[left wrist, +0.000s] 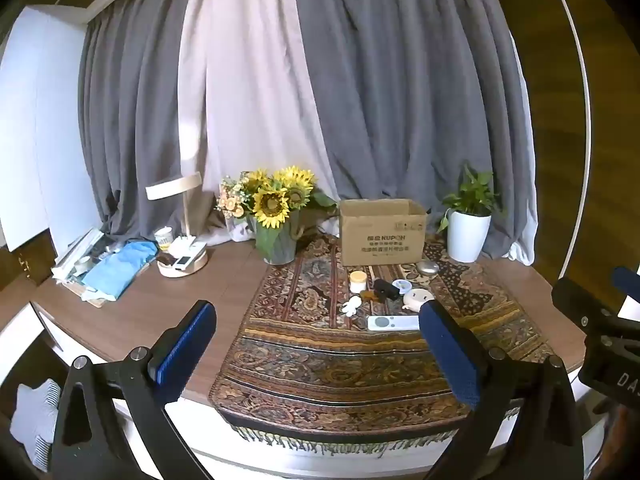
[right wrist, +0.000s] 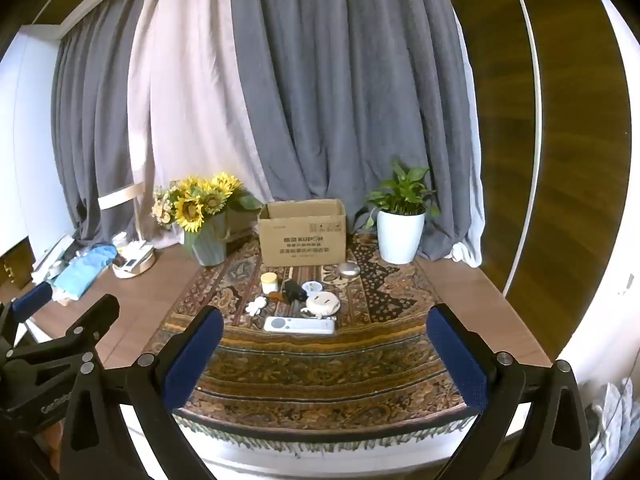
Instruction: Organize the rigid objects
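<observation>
From the left wrist camera, the left gripper (left wrist: 316, 320) hangs over the near edge of the table with its blue-padded fingers (left wrist: 184, 346) spread wide and nothing between them. Ahead, on the patterned runner (left wrist: 320, 364), a small cluster of objects lies in front of the open cardboard box (left wrist: 382, 232): a white remote (left wrist: 394, 323) nearest, a cream-lidded jar (left wrist: 358, 281), a black gadget (left wrist: 386, 289), a round white piece (left wrist: 416, 299) and a silver disc (left wrist: 428, 268) just by the box. A sunflower vase (left wrist: 276, 216) stands left of the box, a potted plant (left wrist: 468, 220) right of it. From the right wrist camera, the right gripper (right wrist: 326, 326) is likewise held wide apart and empty, above the runner's (right wrist: 320, 372) fringe. The remote (right wrist: 300, 325) lies crosswise between its fingertips and the box (right wrist: 302, 232), with the jar (right wrist: 269, 282) and the disc (right wrist: 349, 270) behind it. The left gripper (right wrist: 24, 300) shows at the left edge.
</observation>
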Demonstrator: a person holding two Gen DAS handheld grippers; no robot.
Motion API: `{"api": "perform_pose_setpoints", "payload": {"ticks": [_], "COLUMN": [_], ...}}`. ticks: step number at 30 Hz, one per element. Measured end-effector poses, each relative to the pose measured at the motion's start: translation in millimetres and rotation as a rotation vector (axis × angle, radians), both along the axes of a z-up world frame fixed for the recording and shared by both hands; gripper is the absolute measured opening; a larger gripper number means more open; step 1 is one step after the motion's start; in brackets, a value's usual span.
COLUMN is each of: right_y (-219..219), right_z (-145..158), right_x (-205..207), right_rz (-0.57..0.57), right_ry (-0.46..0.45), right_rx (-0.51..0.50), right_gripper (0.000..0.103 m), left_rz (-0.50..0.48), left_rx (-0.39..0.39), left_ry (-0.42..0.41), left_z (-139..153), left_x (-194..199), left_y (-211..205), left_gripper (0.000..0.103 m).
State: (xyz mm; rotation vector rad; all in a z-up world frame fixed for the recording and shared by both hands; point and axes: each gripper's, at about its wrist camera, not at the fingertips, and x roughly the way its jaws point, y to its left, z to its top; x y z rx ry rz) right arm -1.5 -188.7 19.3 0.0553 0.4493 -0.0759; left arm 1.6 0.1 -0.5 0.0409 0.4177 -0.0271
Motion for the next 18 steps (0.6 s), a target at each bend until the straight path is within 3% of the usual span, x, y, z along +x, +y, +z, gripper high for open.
{"api": "perform_pose_setpoints", "payload": {"ticks": [18], "right_y": [0], "right_z": [0], "right_x": [-1], "right_rz": [-0.011], "right_ry": [-0.011], "right_rx": [0.008], "right_gripper": [0.103], "left_rz": [0.010], "left_rx": [0.021], "left_ry": [-0.052], "left_z": [10], "left_x": [-5], "left_y": [1], "left_gripper": [0.103]}}
